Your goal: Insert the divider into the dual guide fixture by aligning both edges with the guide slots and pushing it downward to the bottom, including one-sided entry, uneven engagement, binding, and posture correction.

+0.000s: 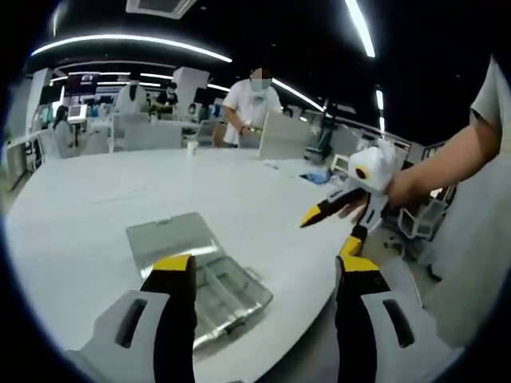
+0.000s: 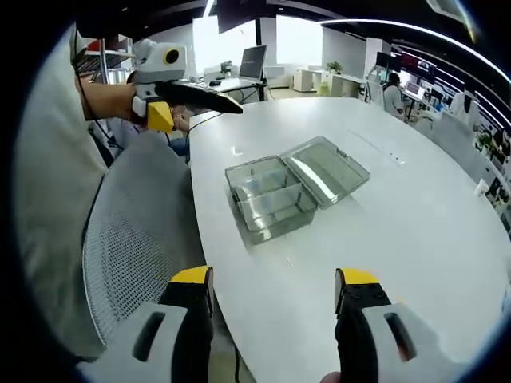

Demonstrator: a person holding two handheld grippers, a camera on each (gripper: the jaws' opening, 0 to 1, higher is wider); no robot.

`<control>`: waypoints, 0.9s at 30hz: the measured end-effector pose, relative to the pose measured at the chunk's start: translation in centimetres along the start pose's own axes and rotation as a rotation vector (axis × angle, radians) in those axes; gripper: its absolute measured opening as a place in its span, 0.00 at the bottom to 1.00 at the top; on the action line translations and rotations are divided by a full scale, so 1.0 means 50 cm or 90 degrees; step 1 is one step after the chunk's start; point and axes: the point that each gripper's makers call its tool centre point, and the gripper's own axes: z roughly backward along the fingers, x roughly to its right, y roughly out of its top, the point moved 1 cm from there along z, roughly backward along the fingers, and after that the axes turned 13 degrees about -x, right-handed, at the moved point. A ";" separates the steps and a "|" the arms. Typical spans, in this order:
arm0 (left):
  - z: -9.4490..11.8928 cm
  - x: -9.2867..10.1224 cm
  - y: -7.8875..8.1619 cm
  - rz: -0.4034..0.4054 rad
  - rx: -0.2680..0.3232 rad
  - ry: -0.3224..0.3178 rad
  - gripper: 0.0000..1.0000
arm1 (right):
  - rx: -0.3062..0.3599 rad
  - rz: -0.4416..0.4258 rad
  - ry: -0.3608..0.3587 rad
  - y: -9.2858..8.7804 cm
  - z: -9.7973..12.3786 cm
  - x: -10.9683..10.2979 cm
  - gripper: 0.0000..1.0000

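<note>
Your L gripper point(image 1: 263, 275) jaws stand wide, nothing between them; R gripper point(image 2: 273, 287) likewise wide and empty. Beyond the L jaws, clear box point(image 1: 209, 279) sits at 12, lid flipped open at its far side, near the edge of the white table point(image 1: 120, 199). From the R, it's at 12 too, well off. Divider point(image 2: 271, 197) looks to be the thin clear plate inside. Prob light, stiff, slick, so pinch the top edge mid-span, keep it level.
</note>
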 end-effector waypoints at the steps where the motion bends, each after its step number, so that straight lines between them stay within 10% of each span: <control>1: 0.000 0.003 -0.001 -0.001 -0.001 -0.003 0.70 | -0.007 0.000 -0.002 -0.007 -0.001 0.006 0.58; 27: 0.002 0.025 -0.024 -0.084 -0.065 -0.020 0.70 | -0.133 -0.004 -0.008 -0.143 -0.058 0.135 0.55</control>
